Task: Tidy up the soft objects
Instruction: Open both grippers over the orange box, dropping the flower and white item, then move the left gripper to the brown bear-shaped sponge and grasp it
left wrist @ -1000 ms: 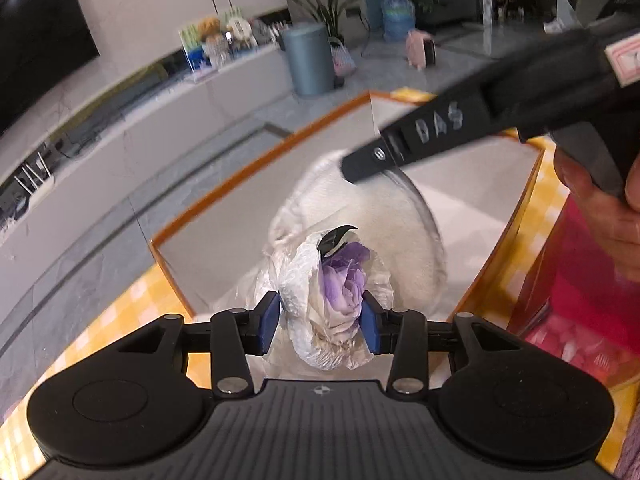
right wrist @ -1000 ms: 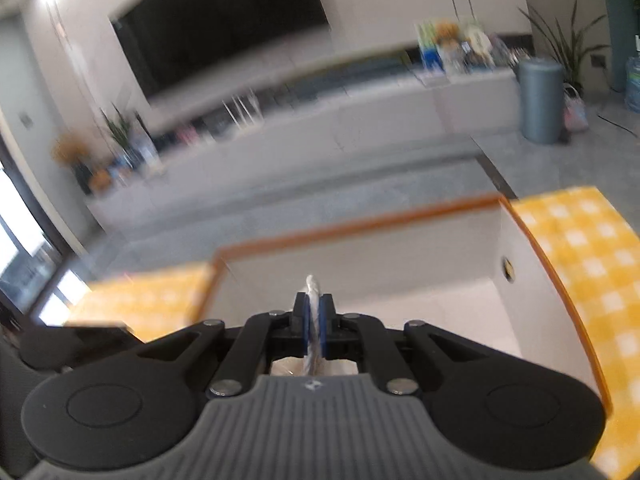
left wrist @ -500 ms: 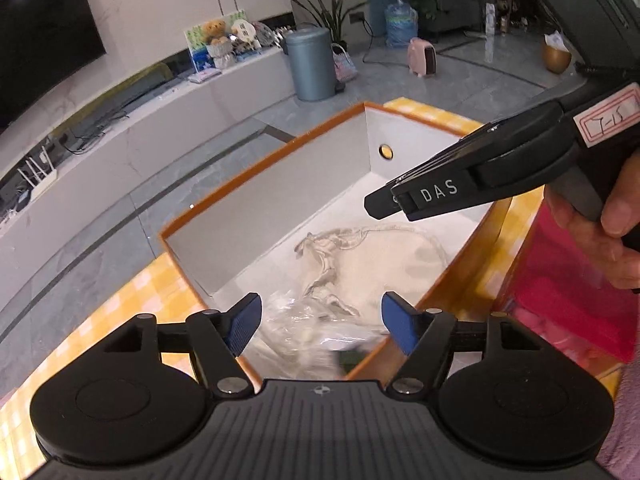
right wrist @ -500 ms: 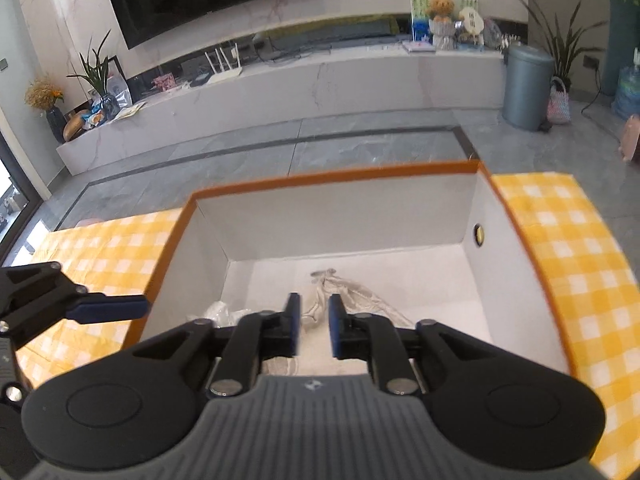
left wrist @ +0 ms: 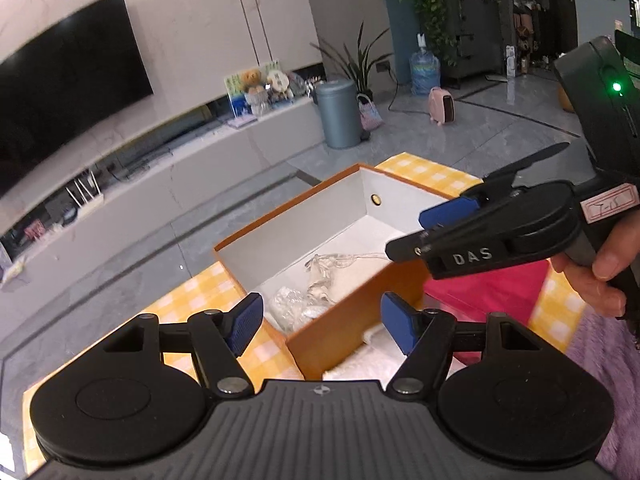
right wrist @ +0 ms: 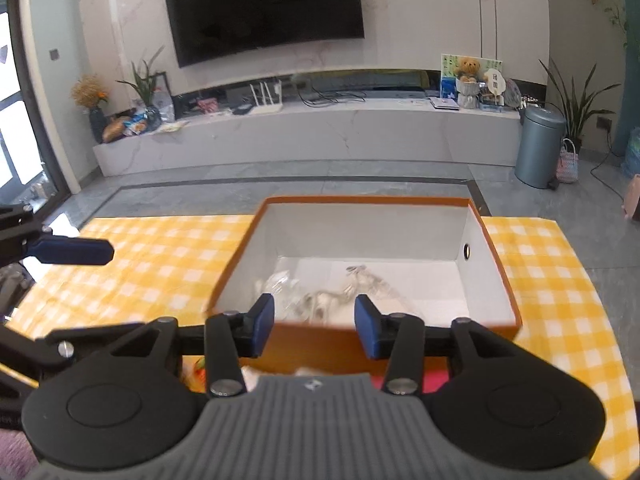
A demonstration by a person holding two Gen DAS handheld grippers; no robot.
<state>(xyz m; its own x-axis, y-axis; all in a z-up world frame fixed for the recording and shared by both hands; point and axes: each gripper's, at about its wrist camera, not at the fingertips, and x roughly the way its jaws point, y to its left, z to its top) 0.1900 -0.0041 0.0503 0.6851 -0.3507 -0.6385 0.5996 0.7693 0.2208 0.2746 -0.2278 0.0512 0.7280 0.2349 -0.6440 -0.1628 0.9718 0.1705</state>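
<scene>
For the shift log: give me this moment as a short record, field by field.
Container: orange box, white inside, open top
Contents: cream fabric pouch and clear plastic-wrapped bundle
Surface: yellow checked tablecloth
Left gripper: open, empty
Right gripper: open, empty
Beside box: pink item, white fluffy item

Box [right wrist: 496, 264]: orange outside, white inside; cream drawstring pouch [left wrist: 360, 276] and clear plastic bag [left wrist: 290, 304] in it. Tablecloth [right wrist: 160, 256]: yellow-white gingham. Both grippers black with blue finger pads [right wrist: 264, 322], red-pink item [left wrist: 492, 292] beside box.
</scene>
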